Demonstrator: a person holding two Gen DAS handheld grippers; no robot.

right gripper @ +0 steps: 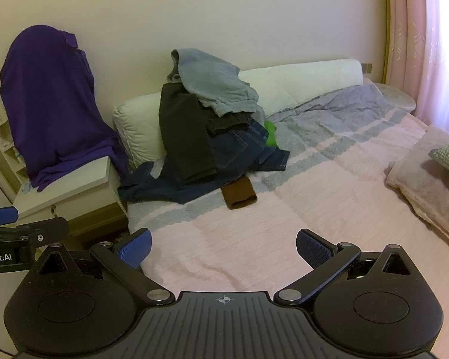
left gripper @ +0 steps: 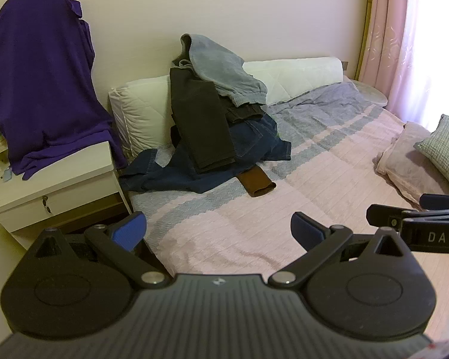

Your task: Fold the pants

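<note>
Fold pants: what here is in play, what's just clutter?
In play: grey pants, black pants, jeans, brown pants, left claw, right claw, both open.
Clutter: purple shirt, nightstand, pillows, curtain.

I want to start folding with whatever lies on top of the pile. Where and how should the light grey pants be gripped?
Grip the light grey pants at the loose lower edge hanging over the black pants, coming from the bed's near side. That edge overhangs and faces both open grippers, left and right, so a jaw can probably slide beneath it without dragging the dark blue jeans underneath.
</note>
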